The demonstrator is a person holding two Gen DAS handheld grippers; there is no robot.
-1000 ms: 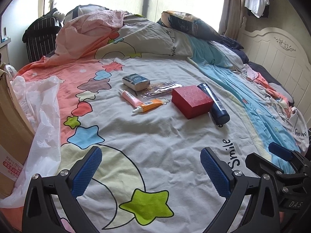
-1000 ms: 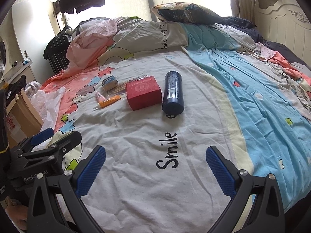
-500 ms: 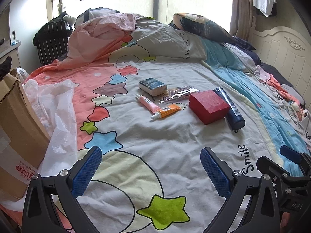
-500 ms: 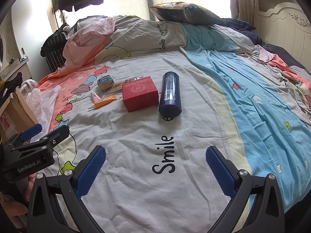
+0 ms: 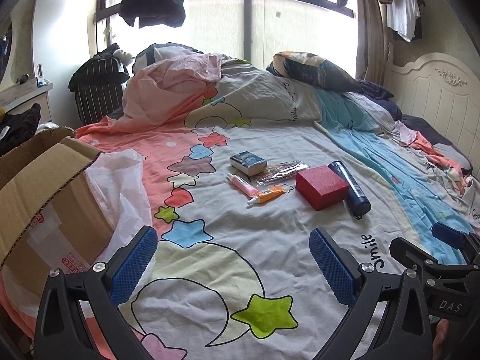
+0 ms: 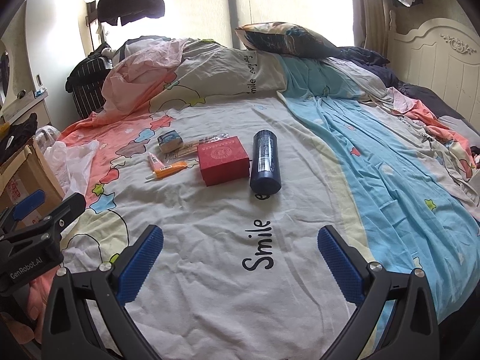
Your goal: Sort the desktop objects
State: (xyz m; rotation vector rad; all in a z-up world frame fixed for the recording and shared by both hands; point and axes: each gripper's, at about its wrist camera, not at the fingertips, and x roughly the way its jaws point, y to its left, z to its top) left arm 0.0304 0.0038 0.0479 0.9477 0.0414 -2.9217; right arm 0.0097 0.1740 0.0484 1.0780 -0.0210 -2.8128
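Both tongs, left (image 5: 232,267) and right (image 6: 240,265), are gaping wide, gripping nothing; red box (image 6: 223,160) is lying mid-bed, well ahead.

I see a bed (image 5: 228,258) covered by a patterned sheet with stars and the word "Smile". Lying on it in a loose cluster: a small blue-topped box (image 5: 248,163), a clear packet (image 5: 282,171), a pink tube (image 5: 242,184) touching an orange tube (image 5: 267,195), a red box (image 5: 322,186), and just beside it a dark blue bottle (image 5: 351,191) on its side. A pillow (image 5: 312,70) rests at the far end.
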